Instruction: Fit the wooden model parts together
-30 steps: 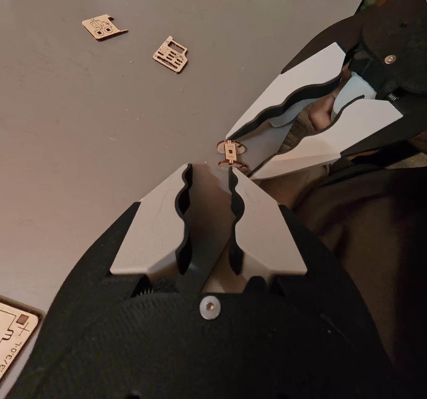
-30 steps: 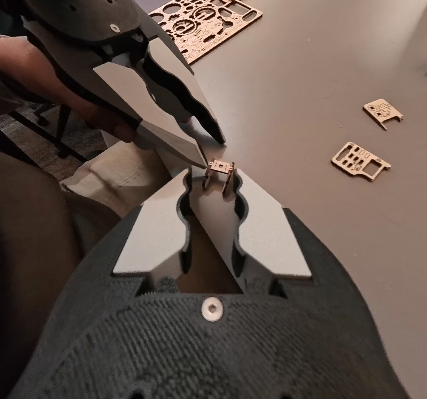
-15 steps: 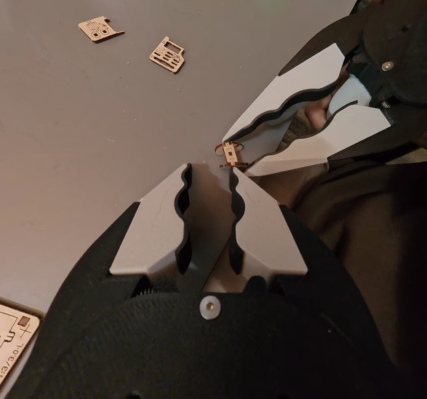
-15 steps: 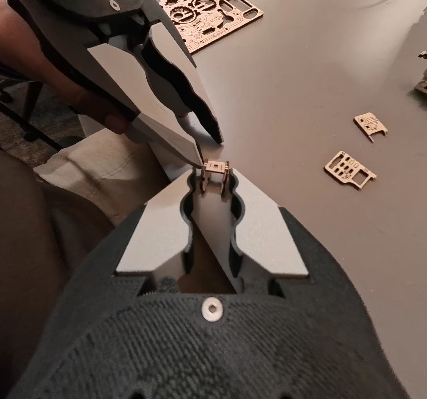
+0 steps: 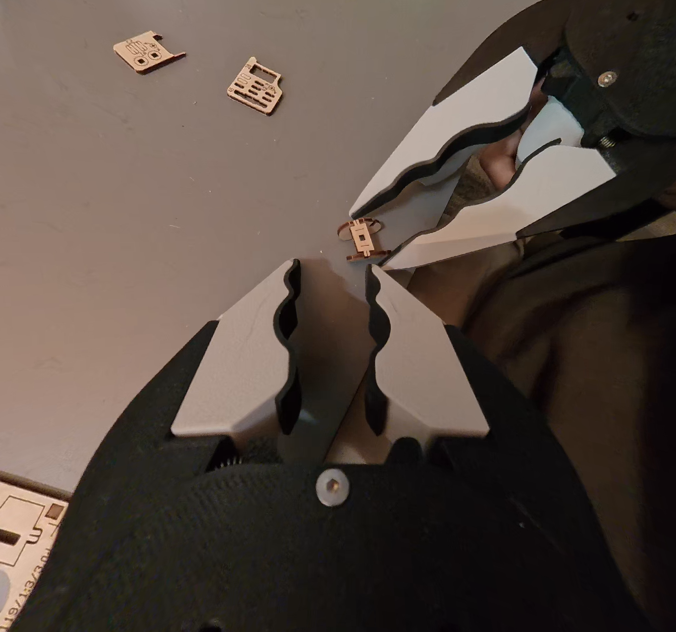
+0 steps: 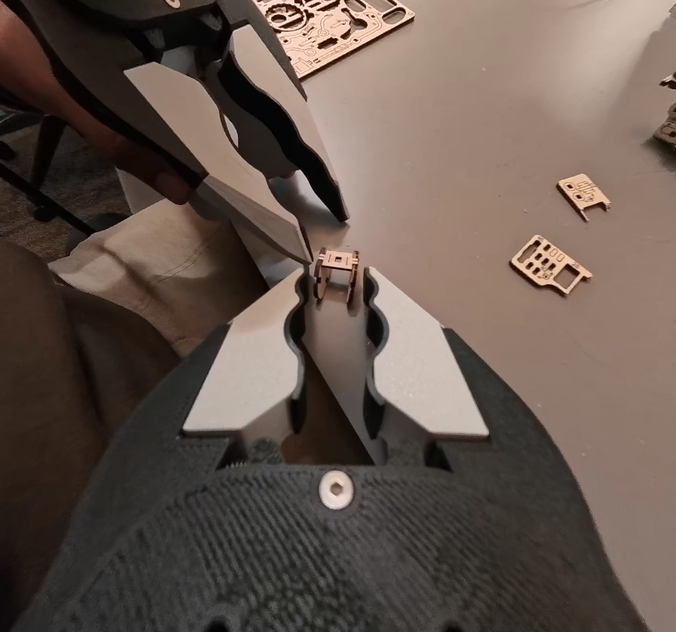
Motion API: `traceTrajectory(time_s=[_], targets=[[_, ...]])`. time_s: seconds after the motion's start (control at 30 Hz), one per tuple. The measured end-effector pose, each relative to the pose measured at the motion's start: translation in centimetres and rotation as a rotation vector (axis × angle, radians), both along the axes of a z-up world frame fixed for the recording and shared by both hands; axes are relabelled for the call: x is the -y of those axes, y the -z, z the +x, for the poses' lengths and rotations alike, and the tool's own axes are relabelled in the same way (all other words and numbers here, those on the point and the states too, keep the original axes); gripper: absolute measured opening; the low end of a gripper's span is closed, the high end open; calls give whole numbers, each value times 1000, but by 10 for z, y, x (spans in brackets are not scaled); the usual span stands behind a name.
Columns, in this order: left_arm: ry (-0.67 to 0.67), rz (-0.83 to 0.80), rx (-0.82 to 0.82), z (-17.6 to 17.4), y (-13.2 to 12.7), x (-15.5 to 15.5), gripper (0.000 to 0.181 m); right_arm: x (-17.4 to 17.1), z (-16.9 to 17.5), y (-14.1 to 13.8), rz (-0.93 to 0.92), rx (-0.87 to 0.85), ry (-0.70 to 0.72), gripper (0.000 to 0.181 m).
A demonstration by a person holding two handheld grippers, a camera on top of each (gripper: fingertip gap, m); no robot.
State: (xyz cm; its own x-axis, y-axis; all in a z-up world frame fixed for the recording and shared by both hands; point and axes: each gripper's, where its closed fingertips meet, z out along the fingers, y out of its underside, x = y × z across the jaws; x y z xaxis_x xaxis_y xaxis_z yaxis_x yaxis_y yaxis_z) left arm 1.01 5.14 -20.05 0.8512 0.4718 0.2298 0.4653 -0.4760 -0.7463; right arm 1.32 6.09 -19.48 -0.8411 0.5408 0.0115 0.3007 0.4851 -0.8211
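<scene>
Our right gripper (image 6: pixel 334 279), jaws spread, brackets the small wooden piece (image 6: pixel 336 272) without pinching it; our left gripper (image 5: pixel 331 266) hangs empty beside.

Right gripper (image 6: pixel 334 274) fingers wider apart than half second ago, gaps now showing either side of small wooden assembly (image 6: pixel 335 273). Assembly levelled from tilt, standing on tabletop (image 6: pixel 494 131). Left gripper (image 5: pixel 331 265) tips drawn slightly away from assembly.
</scene>
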Motion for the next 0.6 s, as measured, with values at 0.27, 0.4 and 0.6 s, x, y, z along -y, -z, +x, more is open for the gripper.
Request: traceTrajectory(time_s=[0.27, 0.4, 0.6], targets=[[-4, 6, -5, 0, 0, -2, 33, 0, -1, 0, 4, -6, 5, 23], [-3, 8, -3, 0, -1, -2, 33, 0, -1, 0, 5, -8, 2, 22], [0, 8, -7, 0, -1, -2, 32, 0, -1, 0, 6, -9, 2, 22]])
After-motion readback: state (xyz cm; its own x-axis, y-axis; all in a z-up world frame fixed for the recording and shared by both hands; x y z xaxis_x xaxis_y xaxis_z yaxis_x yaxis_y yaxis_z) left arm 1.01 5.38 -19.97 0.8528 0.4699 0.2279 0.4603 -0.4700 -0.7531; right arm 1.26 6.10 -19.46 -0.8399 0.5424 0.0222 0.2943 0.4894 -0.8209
